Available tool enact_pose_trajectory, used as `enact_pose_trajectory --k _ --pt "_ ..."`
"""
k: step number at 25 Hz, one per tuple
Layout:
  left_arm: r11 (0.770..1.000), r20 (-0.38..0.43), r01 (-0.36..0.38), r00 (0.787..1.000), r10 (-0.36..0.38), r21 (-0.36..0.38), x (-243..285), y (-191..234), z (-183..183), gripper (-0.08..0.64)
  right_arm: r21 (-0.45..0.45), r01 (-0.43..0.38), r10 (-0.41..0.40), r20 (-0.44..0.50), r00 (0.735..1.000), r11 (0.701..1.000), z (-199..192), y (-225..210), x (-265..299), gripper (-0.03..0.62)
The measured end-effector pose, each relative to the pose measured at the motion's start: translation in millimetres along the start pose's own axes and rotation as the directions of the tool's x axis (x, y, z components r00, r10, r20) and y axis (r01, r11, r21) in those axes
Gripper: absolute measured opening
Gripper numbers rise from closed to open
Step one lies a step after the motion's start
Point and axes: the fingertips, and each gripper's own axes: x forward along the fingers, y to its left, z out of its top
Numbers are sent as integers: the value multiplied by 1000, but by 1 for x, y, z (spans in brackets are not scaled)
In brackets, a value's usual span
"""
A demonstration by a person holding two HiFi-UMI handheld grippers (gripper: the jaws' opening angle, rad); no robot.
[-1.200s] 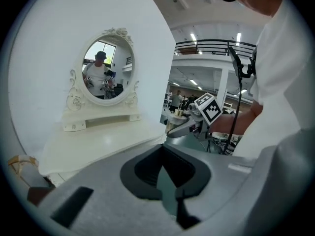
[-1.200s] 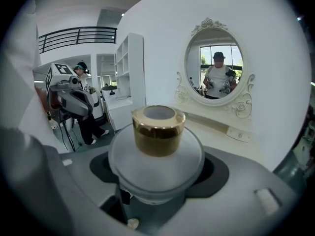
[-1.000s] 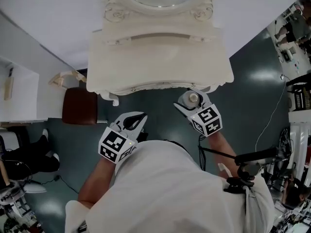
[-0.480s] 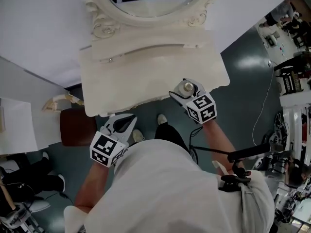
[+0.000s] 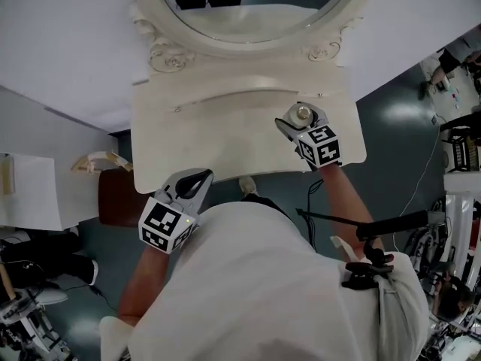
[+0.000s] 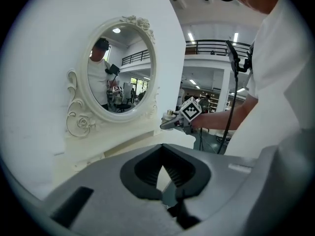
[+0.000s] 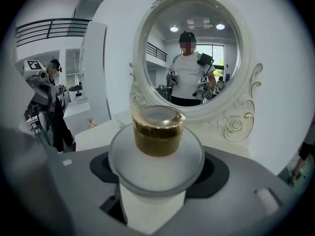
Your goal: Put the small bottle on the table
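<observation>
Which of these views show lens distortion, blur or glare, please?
Both gripper views are fisheye with black corners. The left gripper view bows the wall edge. In the right gripper view the small bottle looms large, fairly sharp. The head view is sharp, with light glare on the floor.

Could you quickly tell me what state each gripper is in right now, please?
Left gripper: jaws shut, nothing between them.
Right gripper: jaws shut on the small bottle.
</observation>
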Motion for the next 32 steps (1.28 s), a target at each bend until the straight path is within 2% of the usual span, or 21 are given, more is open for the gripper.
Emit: enact_pose_trajectory --k 7,14,23,32 --pt "995 -7 -95 995 95 -18 46 11 39 3 -33 -5 5 1 1000 999 10 -83 45 344" --pt "978 -39 -191 981 189 -78 74 21 48 2 -40 -17 17 -9 1000 999 7 -140 97 344" --pt "961 -80 -254 966 246 -112 95 33 54 3 -18 -4 4 7 1000 1000 10 -177 143 344" --pt "952 -108 -274 959 260 -135 109 43 57 3 -13 -1 1 5 1000 1000 5 -185 168 344"
